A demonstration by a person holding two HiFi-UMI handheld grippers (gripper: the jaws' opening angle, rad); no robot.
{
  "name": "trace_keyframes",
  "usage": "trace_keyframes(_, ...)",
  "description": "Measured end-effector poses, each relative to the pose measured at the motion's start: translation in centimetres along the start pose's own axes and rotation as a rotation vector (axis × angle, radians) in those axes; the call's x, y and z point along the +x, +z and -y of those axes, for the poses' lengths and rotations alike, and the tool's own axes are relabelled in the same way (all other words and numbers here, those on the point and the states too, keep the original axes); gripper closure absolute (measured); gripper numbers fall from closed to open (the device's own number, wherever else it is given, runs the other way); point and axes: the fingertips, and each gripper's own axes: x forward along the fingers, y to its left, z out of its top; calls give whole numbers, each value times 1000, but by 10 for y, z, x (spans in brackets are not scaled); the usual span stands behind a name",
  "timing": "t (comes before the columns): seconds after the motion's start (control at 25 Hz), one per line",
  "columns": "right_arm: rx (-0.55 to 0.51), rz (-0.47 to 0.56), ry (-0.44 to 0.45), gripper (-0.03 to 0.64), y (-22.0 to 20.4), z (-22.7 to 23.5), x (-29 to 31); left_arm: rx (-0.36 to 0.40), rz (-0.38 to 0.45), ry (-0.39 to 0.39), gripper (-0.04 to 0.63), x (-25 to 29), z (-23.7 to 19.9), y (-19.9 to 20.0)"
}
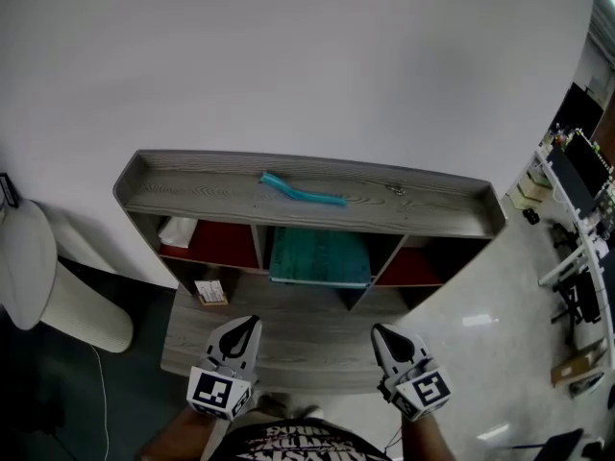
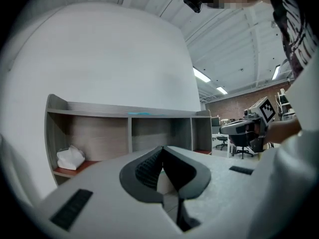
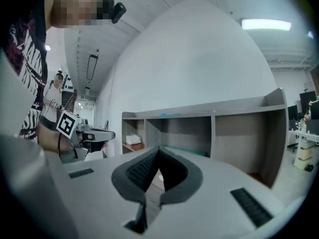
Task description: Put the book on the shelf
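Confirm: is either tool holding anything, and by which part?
Nothing is held. Left tool and right tool both have jaws together, empty. The teal book lies in the middle compartment of the shelf.

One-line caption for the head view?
Shut, empty left gripper and right gripper before a shelf with a teal book in its middle compartment.

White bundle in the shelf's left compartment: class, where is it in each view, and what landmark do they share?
Head view: white bundle, left of centre.
Left gripper view: it sits lower left.
Right gripper view: left of centre.
Shared landmark: teal strip atop the shelf.
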Motion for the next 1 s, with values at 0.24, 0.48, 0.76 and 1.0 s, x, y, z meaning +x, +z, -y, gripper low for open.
trace_keyframes(0.24, -29, 21, 12, 614, 3, 4, -22, 30, 8, 72, 589, -20, 8, 5)
trace_keyframes(0.48, -28, 38, 41, 614, -1, 3, -38, 37, -8, 127, 589, -43, 20, 7)
trace_keyframes(0.76, -37, 60, 65, 614, -3, -1, -44, 66, -35, 162, 589, -53, 28, 4)
trace_keyframes(1.0, -54, 34, 71, 614, -13, -5, -36, 95, -36, 163, 589, -52, 25, 5)
